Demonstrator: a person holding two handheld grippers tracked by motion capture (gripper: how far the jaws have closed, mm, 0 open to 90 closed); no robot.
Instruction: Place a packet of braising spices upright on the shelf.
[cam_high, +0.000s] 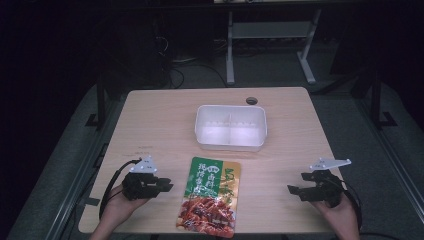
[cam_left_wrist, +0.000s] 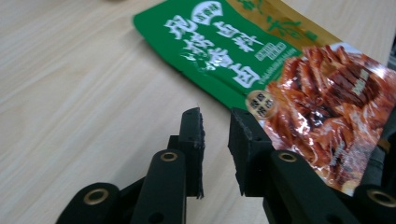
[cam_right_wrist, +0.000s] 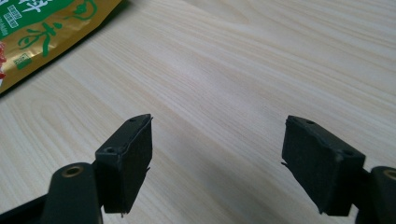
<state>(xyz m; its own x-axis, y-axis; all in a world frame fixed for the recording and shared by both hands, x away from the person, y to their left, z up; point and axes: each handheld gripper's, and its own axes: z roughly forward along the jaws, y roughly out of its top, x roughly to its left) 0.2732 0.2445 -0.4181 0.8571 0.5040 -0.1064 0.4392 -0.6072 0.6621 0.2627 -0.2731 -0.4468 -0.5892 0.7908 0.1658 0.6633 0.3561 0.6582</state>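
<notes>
Left gripper view: left hand-held gripper slightly parted beside snack pouch, holding nothing.

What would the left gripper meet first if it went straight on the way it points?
Most likely the snack pouch: the left gripper points at its near edge, jaws narrowly apart with nothing between them. Depth is hard to judge.

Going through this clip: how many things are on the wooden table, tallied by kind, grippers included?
White plastic two-compartment container: 1
Green, gold and red foil snack pouch: 1
Black hand-held two-jaw grippers: 2, the left gripper and the right gripper
Total: 4
</notes>
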